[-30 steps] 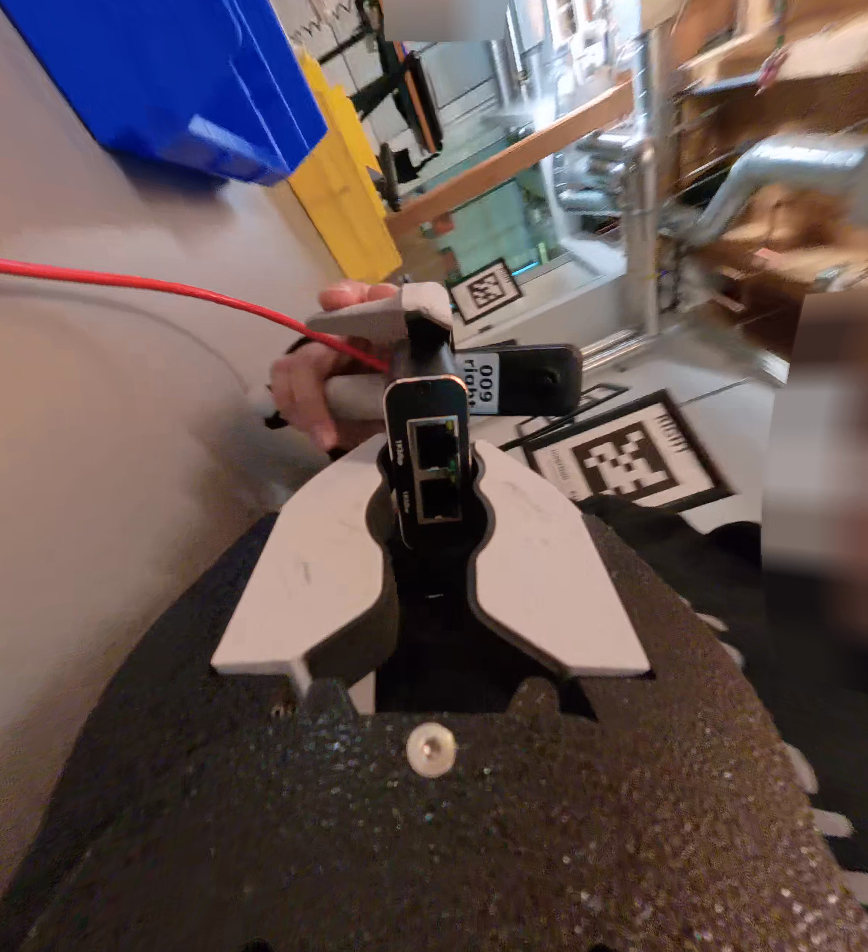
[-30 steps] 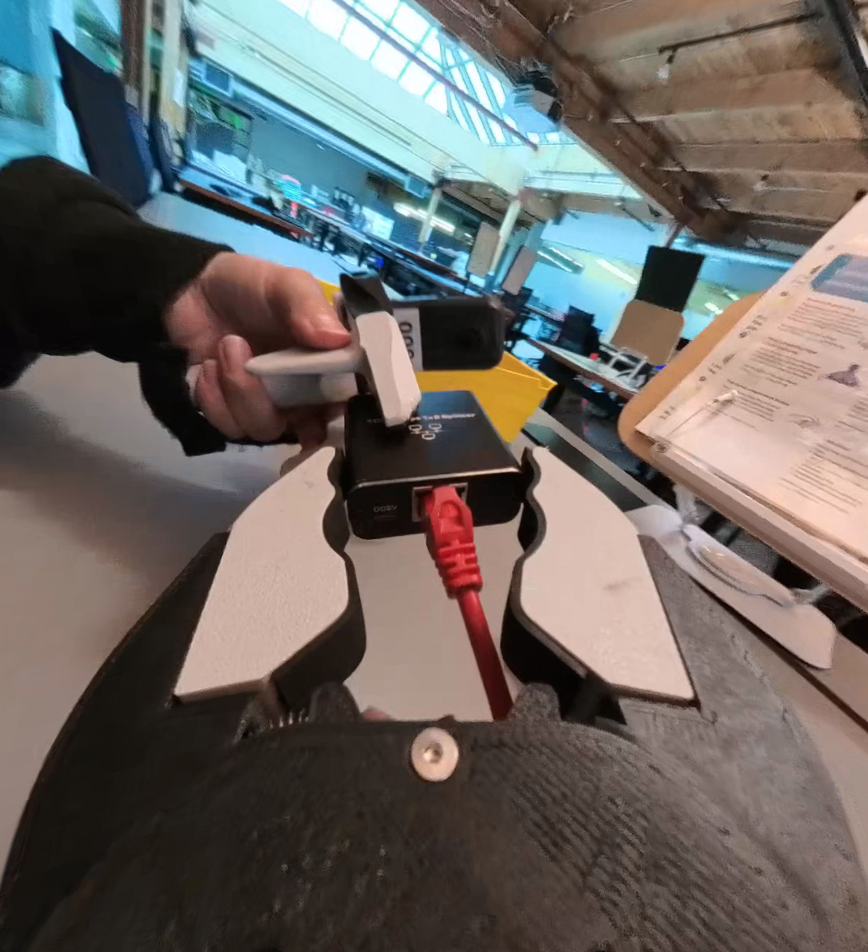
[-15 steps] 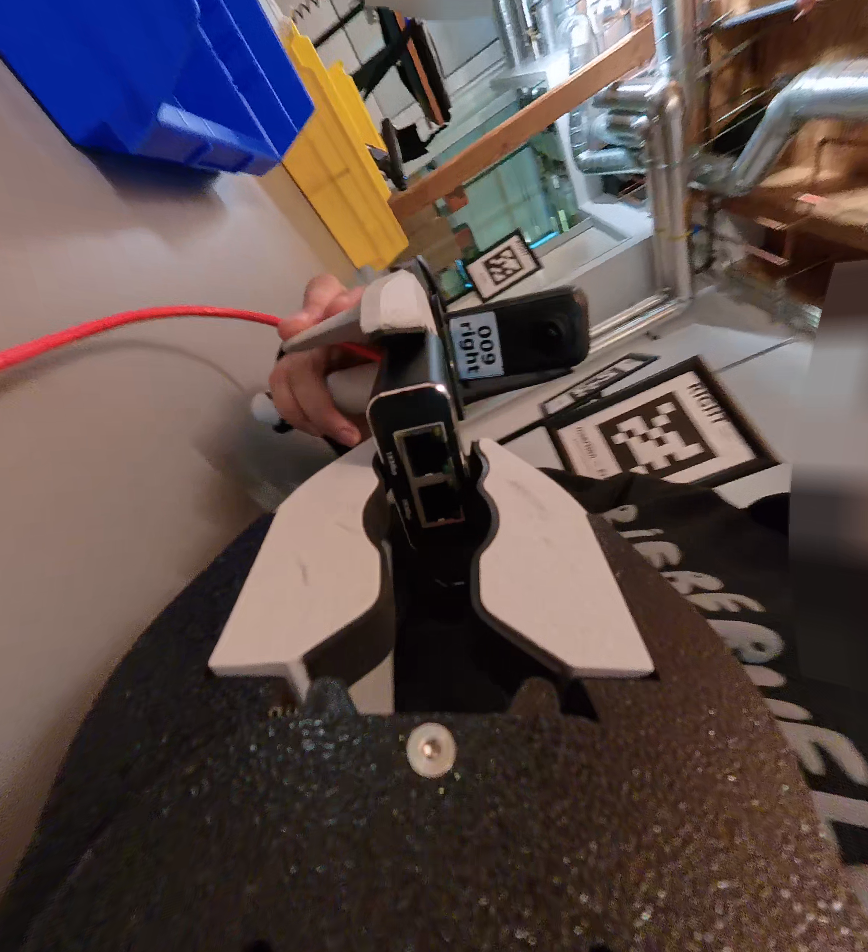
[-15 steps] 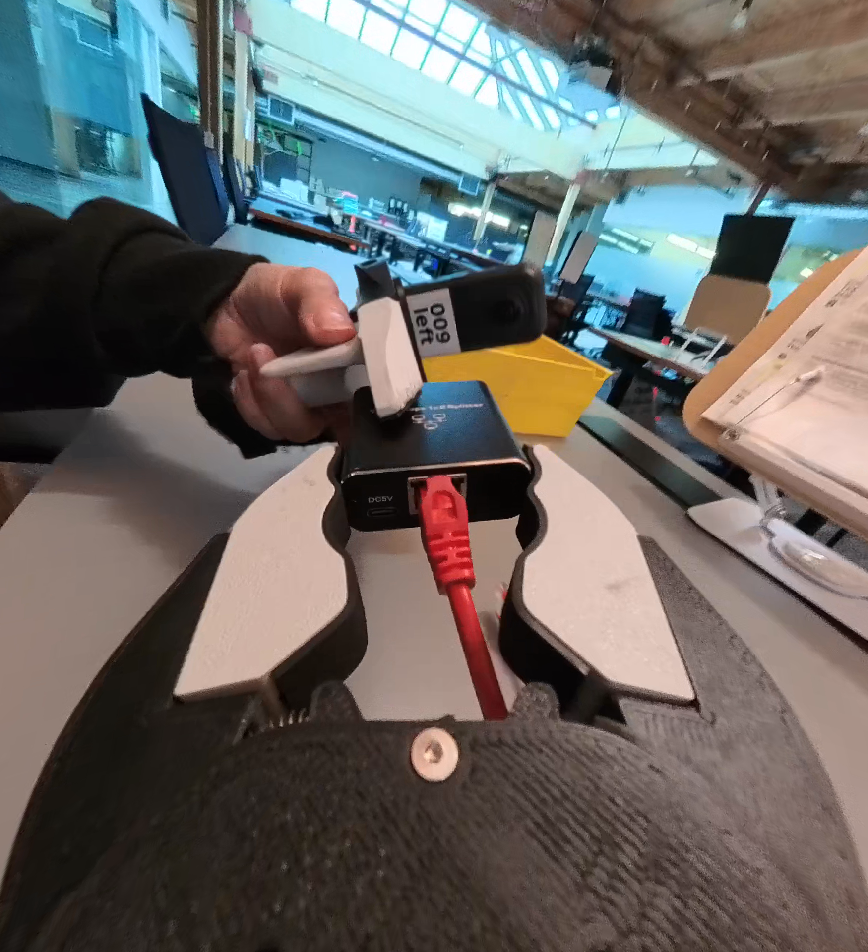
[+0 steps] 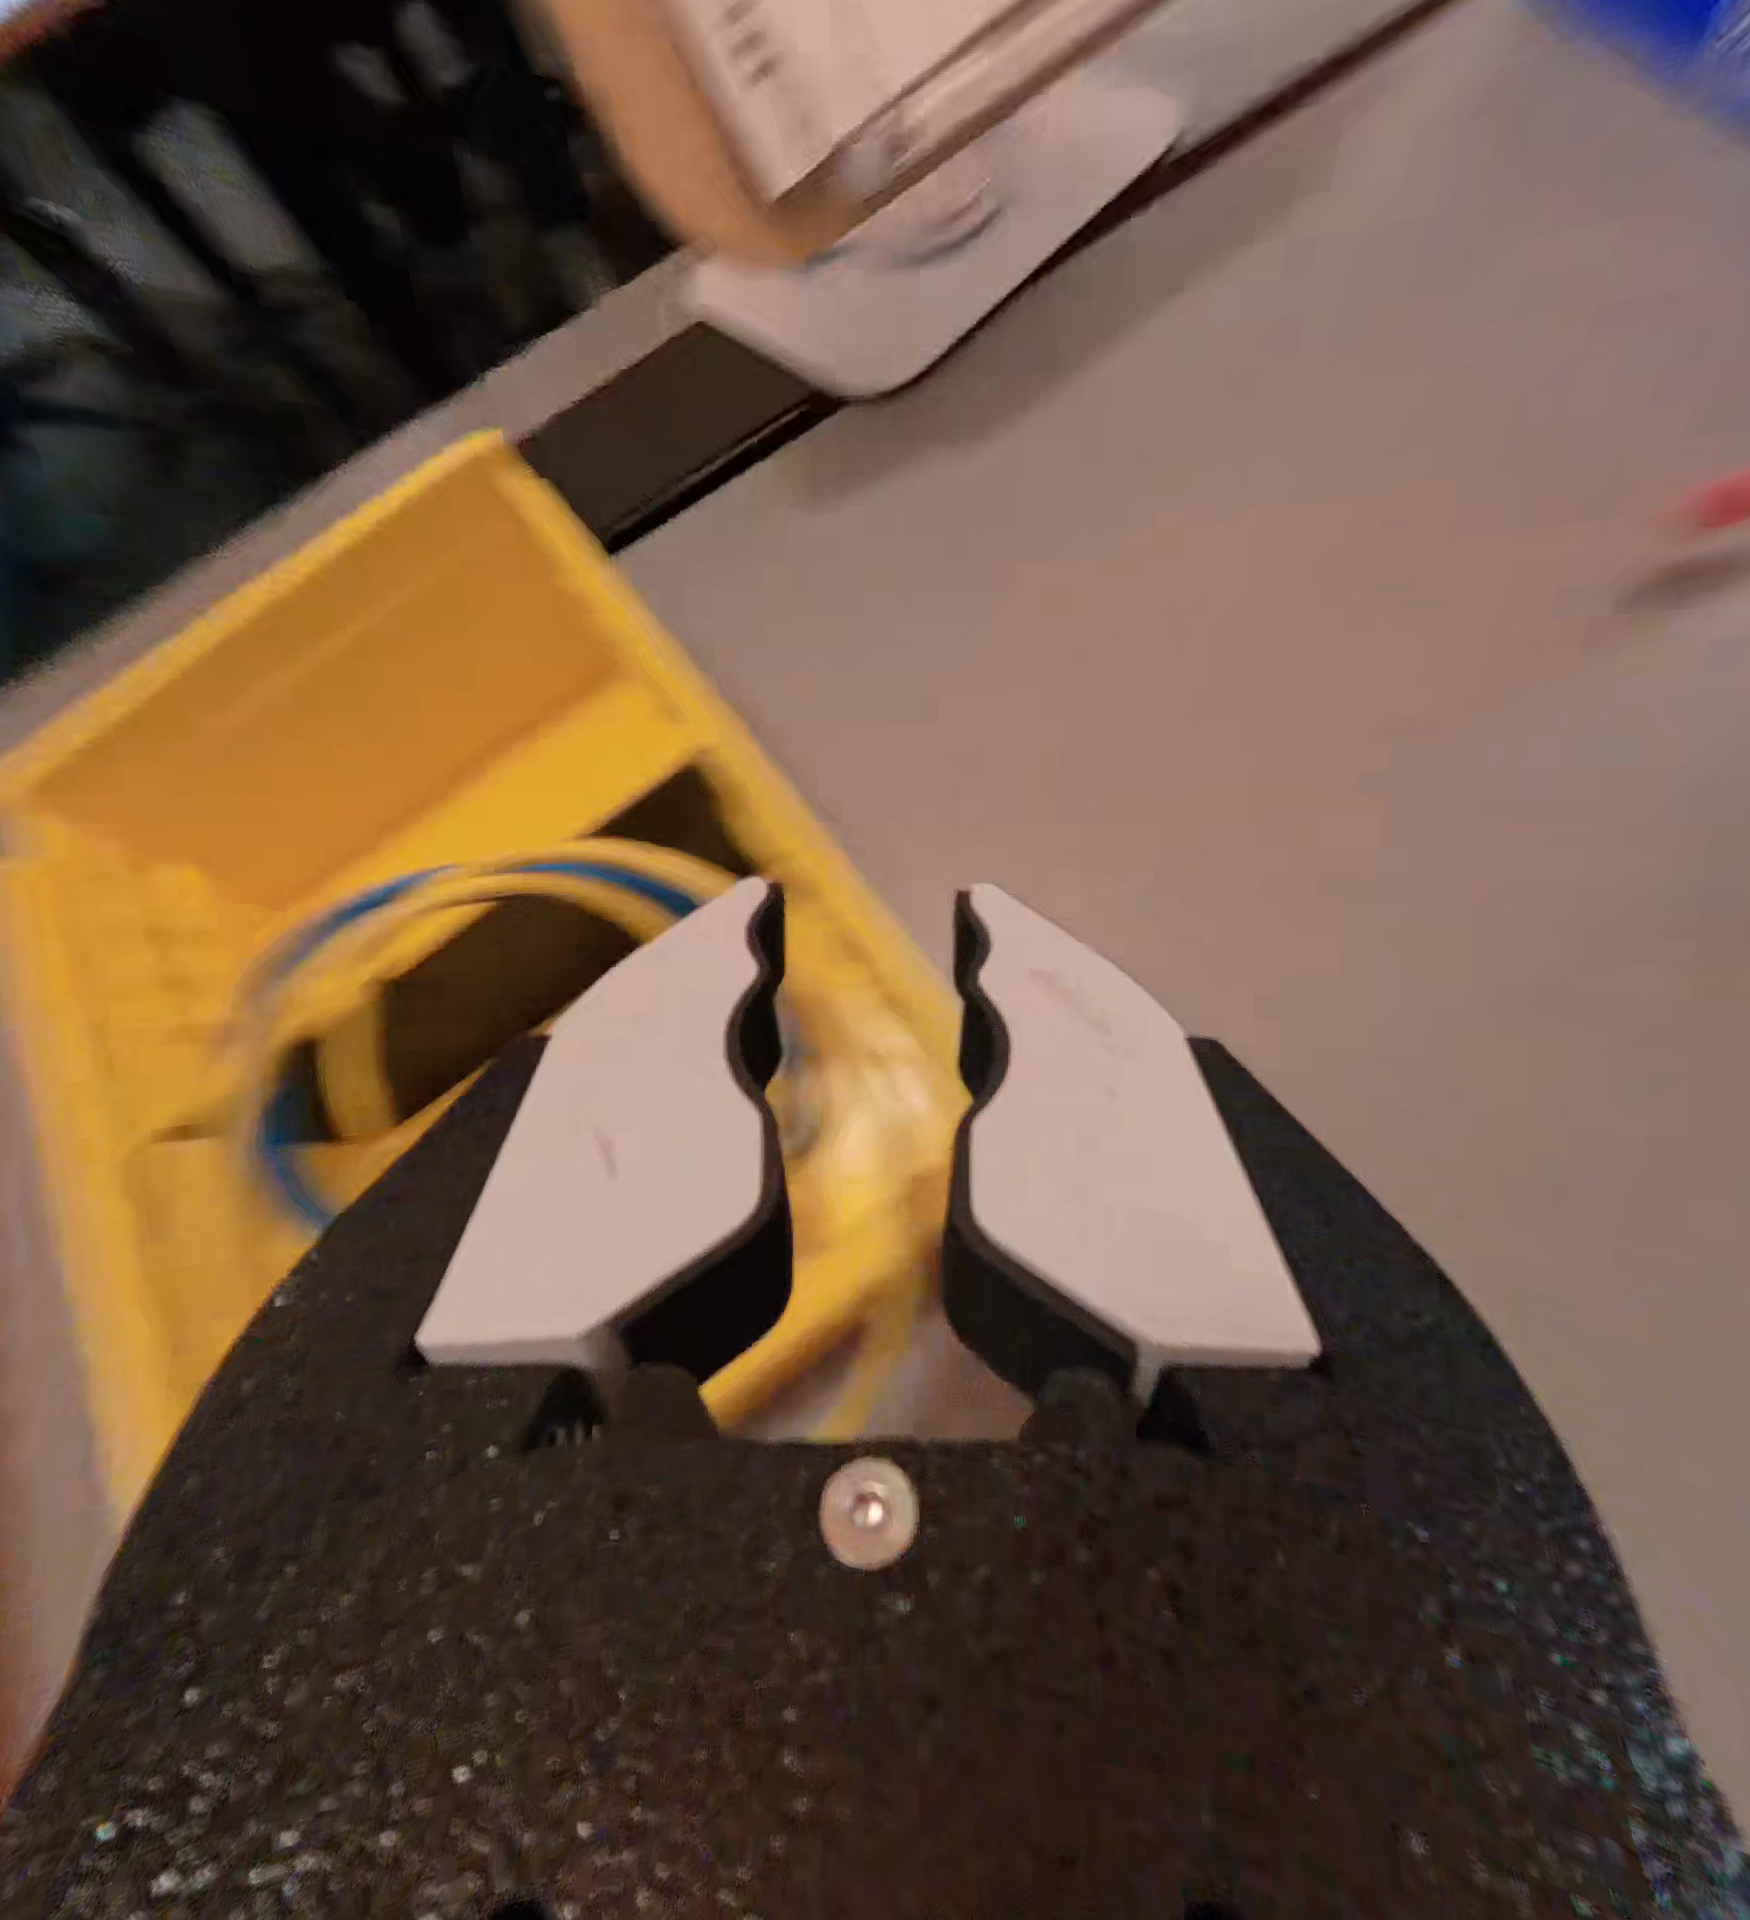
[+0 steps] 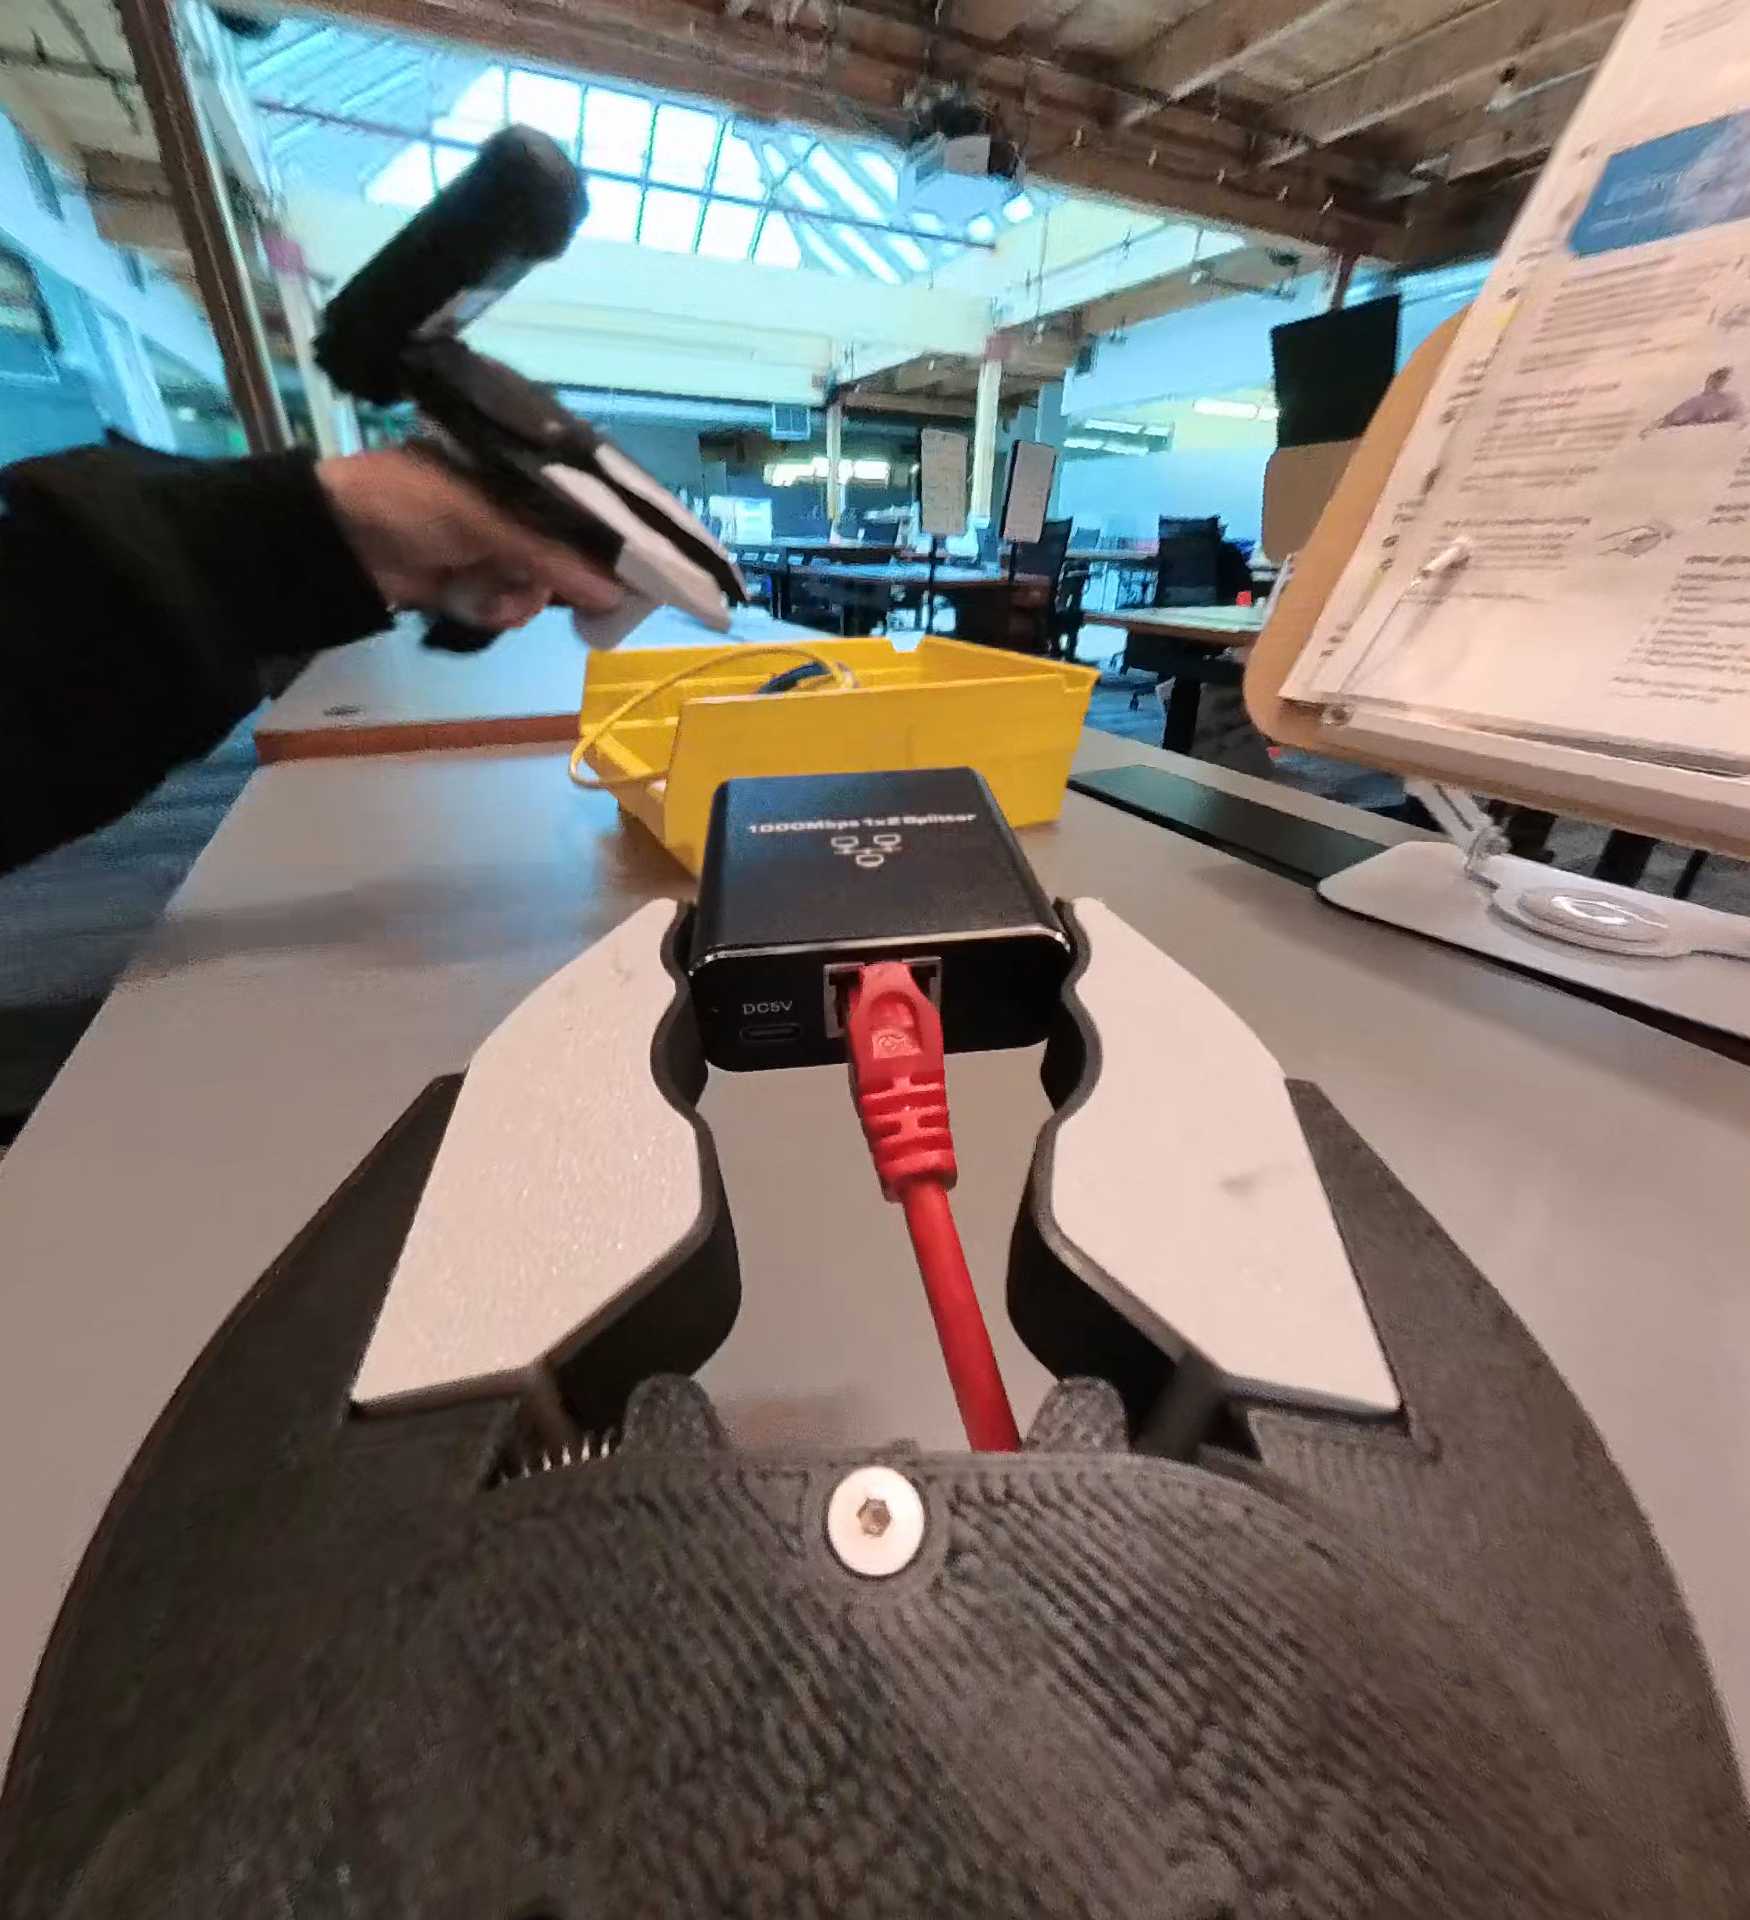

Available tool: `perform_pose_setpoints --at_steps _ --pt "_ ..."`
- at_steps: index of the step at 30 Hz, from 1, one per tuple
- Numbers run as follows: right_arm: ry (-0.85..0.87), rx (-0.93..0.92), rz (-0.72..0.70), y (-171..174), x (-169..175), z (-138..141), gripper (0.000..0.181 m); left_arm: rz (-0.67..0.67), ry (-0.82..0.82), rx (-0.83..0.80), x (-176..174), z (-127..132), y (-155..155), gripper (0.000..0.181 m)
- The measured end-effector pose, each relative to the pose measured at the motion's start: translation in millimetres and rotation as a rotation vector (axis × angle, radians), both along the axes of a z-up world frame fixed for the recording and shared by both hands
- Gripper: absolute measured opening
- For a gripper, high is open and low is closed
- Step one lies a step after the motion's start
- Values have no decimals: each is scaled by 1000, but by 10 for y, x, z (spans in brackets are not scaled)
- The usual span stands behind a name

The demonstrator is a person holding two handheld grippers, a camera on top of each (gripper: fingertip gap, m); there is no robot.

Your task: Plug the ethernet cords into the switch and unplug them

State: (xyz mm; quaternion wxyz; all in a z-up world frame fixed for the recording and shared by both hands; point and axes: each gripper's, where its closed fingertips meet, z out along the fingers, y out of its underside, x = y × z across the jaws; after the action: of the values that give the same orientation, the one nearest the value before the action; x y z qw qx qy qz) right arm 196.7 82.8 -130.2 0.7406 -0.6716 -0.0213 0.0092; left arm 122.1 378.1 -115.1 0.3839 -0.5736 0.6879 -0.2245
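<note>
While one red cord (image 6: 918, 1132) sits plugged into the near port of the black switch (image 6: 876, 909), only a first connection can be judged complete. Switch noted flat on the grey bench (image 6: 1473, 1195), clamped at its sides between the fingers (image 6: 559, 1153) of the right gripper (image 6: 876, 1023), with the red cord trailing back between them toward the camera. Ports on the far face not visible from the right wrist view; occupancy there cannot be told. Left gripper (image 5: 863, 997) found empty, its fingers (image 5: 632, 1132) apart with a clear gap, hovering just above a yellow bin (image 5: 331, 727) beyond the switch on the same bench. Coiled yellow and blue cords (image 5: 414, 914) seen inside the bin, blurred in the left wrist view; one yellow loop hangs over the bin's near wall. Document stand (image 6: 1577, 904) noted to the right, well apart from the work. Judged step in hand: fetching a further cord from the bin. Judged outstanding: picking up that cord, seating it in the switch, then pulling every cord out again. Task assessed as early, well short of halfway.
</note>
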Motion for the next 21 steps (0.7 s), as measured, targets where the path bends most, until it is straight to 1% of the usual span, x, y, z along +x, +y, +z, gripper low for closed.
perform_pose_setpoints --at_steps 1,2,3,4,5,7,8,9,11,13,14,17,18,21 --pt "-19 -2 10 12 -33 -3 64 -17 27 146 -18 -22 245 29" --pt "-33 2 10 20 -53 0 64 -46 60 290 -20 -49 443 32" --pt "-39 -5 21 26 -73 -8 64 -77 102 420 -14 -87 600 43" --pt "-41 -10 28 31 -84 -13 64 -108 148 534 -1 -135 728 60" --pt "-38 -8 20 31 -70 -12 64 -142 185 647 24 -173 836 71" --pt "-26 0 30 25 -63 -2 64 -239 212 842 105 -246 958 67" --pt "-19 3 27 24 -50 1 64 -275 211 905 152 -287 993 62" --pt "-14 5 26 24 -40 4 64 -292 215 941 195 -331 1027 58" --pt "-9 7 33 22 -39 6 64 -295 224 959 280 -409 1086 56" --pt "-10 13 35 14 -42 13 64 -299 212 971 376 -433 1105 53" --pt "-12 16 37 11 -47 15 64 -304 208 982 419 -428 1107 48" --pt "-20 22 33 3 -50 20 64 -331 198 1001 499 -359 1083 16" --pt "-23 24 34 1 -55 22 64 -327 199 983 515 -345 1082 12" --pt "-31 20 42 5 -72 16 64 -308 261 929 504 -380 1156 11"
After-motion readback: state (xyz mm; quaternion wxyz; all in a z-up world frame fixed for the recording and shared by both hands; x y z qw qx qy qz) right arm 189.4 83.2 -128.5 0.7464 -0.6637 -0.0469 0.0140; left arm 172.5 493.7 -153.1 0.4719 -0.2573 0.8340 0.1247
